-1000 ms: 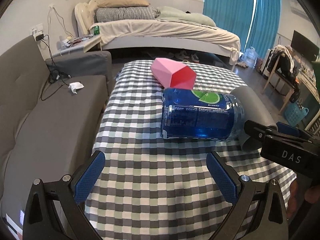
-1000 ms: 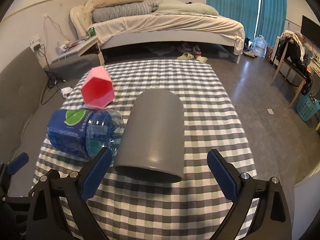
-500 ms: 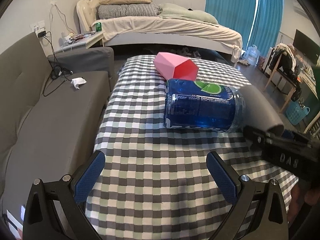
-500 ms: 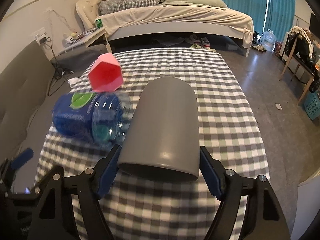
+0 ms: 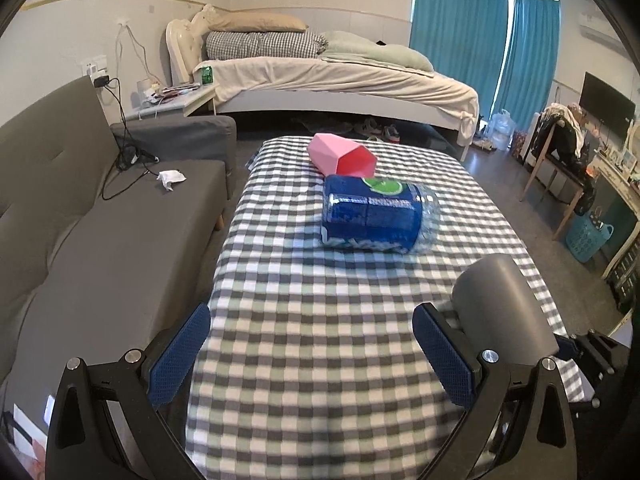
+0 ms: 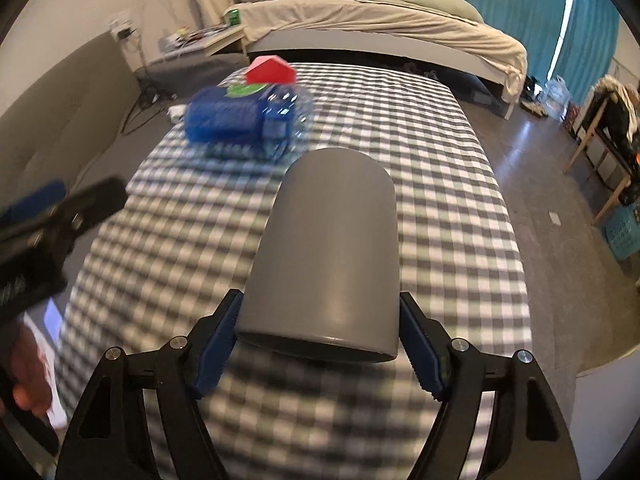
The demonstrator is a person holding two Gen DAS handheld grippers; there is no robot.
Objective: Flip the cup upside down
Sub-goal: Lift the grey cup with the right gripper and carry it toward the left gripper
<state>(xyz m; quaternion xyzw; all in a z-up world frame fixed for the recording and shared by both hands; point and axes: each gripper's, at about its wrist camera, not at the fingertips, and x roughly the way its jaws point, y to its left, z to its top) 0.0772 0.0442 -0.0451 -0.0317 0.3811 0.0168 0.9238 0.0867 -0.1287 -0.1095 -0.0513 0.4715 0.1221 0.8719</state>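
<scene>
Spread wide, our left gripper [image 5: 312, 354] holds nothing, its two blue textured pads over the checked tablecloth [image 5: 320, 320] in the left wrist view. To its right we see one gray cup [image 5: 498, 300], smooth, matte and cylindrical with a rounded closed end, lying tipped on its side near the table's right edge, partly behind our right-hand finger [image 5: 444, 354]. Farther up the cloth lies one clear plastic bottle [image 5: 376, 216] on its side, wrapped in a blue label, and beyond it one pink faceted cup [image 5: 342, 156], also on its side, close against the bottle.

From the right wrist view, our right gripper [image 6: 318, 346] is pinching the gray cup [image 6: 328, 248] near its open rim, one blue pad pressed to each side. The cup points away from us, closed end forward, above the cloth [image 6: 448, 184]. The bottle [image 6: 244, 120] and pink cup [image 6: 270, 70] appear blurred beyond it, and the left gripper [image 6: 52, 216] shows at the left edge.
</scene>
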